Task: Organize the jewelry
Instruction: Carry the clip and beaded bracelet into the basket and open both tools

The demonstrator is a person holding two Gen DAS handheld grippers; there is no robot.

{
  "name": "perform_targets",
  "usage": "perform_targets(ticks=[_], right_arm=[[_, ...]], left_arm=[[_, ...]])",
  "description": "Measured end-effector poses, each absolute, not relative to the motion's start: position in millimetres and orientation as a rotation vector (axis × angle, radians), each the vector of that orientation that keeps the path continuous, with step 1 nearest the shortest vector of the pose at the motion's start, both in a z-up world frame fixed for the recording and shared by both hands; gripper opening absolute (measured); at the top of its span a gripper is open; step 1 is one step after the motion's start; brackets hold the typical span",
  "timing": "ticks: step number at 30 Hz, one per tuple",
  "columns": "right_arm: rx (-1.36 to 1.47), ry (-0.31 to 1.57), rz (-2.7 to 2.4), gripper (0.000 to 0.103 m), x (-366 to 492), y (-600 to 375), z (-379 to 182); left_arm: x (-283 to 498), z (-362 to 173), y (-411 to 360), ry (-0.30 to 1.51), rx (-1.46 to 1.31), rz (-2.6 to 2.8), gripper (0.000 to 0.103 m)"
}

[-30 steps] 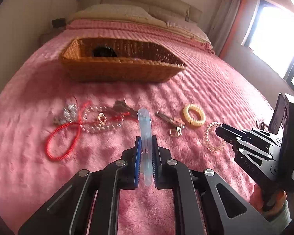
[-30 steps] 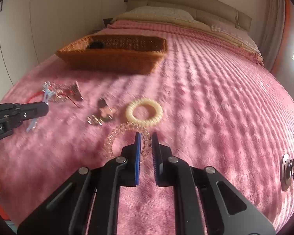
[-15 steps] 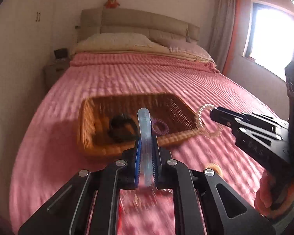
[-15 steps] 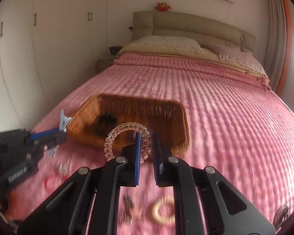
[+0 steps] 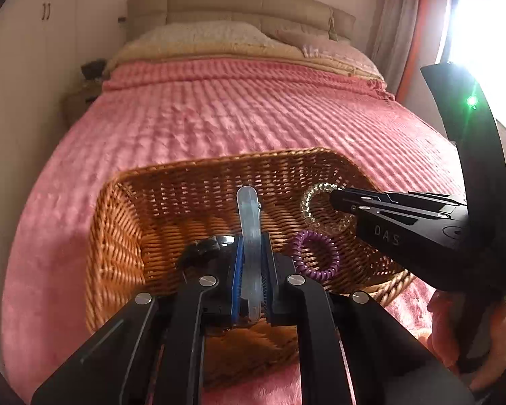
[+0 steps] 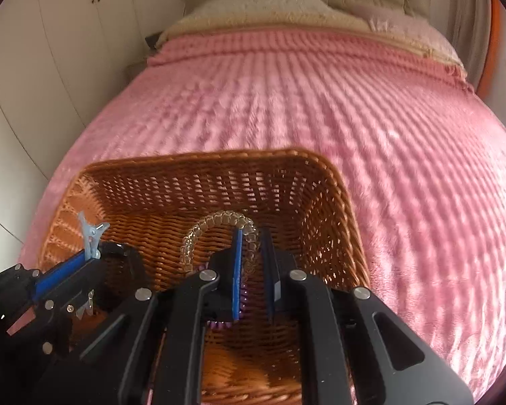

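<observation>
A brown wicker basket (image 5: 118,236) (image 6: 337,209) sits on the pink bed. My left gripper (image 5: 251,260) is shut on a pale blue hair clip (image 5: 249,216) and holds it over the basket; the clip also shows in the right wrist view (image 6: 91,233). My right gripper (image 6: 253,253) has its jaws slightly apart around a clear spiral hair tie (image 6: 219,222) (image 5: 312,199) above the basket's right half. A purple spiral hair tie (image 5: 315,256) and a black item (image 5: 202,248) lie inside the basket.
The pink ribbed blanket (image 5: 236,111) (image 6: 388,135) covers the bed around the basket. Pillows (image 5: 202,33) and a headboard are at the far end. White wardrobe doors (image 6: 33,50) stand to the left, and a bright window (image 5: 489,27) to the right.
Both grippers rose from the jewelry spread on the blanket and moved forward over the basket, carrying the hair clip and the clear hair tie. The right jaws have parted a little.
</observation>
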State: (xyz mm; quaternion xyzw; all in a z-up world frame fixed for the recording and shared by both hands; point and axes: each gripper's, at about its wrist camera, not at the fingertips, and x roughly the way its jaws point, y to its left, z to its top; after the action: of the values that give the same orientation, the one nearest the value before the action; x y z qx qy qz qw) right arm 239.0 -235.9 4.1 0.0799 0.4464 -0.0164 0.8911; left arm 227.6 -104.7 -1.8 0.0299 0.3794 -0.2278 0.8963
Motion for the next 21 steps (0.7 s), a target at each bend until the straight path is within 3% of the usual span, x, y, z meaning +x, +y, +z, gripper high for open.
perform_targets(ticks=[5,8,10,12,21], right_arm=[[0.170,0.960,-0.026,0.010,236,-236,-4],[0.211,0.974,-0.001,0.014,237,-242,-5],[0.221,0.960,0.004,0.041,231,-245,-1],[0.224,0.927,0.008,0.047,221,-245,7],[0.215,0.816,0.065,0.047,164,-235,66]], left_arm=[[230,-10,-109,0.807,0.057,-0.469,0.009],[224,-8,-106,0.798,0.051,-0.470,0.031],[215,-1,-101,0.773,0.041,-0.475,0.043],[204,8,-94,0.750,0.027,-0.482,0.043],[145,69,-56,0.618,-0.034,-0.447,0.043]])
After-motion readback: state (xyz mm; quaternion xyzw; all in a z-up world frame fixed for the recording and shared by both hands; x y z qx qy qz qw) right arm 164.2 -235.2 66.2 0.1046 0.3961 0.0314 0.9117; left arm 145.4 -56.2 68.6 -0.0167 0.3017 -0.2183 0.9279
